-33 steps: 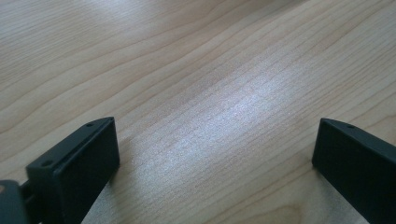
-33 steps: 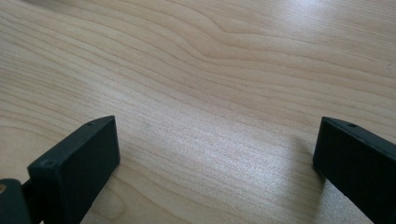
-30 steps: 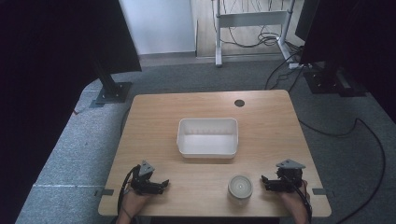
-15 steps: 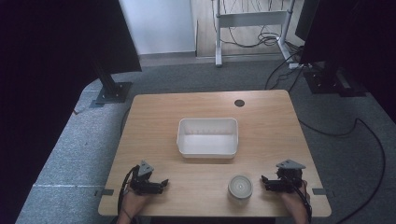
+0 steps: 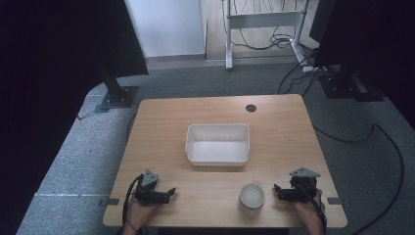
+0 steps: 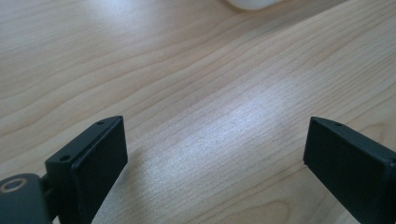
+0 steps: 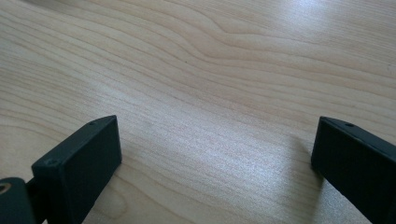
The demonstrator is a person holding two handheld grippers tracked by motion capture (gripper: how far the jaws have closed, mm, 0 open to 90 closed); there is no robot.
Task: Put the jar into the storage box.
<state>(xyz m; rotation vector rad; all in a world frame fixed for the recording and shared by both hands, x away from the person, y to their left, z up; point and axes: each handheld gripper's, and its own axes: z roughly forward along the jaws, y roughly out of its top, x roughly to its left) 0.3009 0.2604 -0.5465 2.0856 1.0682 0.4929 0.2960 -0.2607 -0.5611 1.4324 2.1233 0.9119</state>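
Note:
A white rectangular tub [image 5: 217, 143] sits empty at the middle of the wooden table [image 5: 161, 122]. A small round white-lidded jar [image 5: 251, 197] stands near the front edge, right of centre. My left gripper [image 5: 169, 192] rests on the table at the front left, held by a hand, jaws wide open with bare wood between them [image 6: 215, 140]. My right gripper [image 5: 277, 191] rests at the front right, just right of the jar, also wide open over bare wood [image 7: 215, 149]. A white object's edge [image 6: 254, 3] shows at the top of the left gripper view.
A round cable hole [image 5: 251, 108] lies near the table's far edge. Black stands [image 5: 117, 93] and cables [image 5: 381, 142] lie on the grey carpet around the table. A white desk frame [image 5: 264, 19] stands behind.

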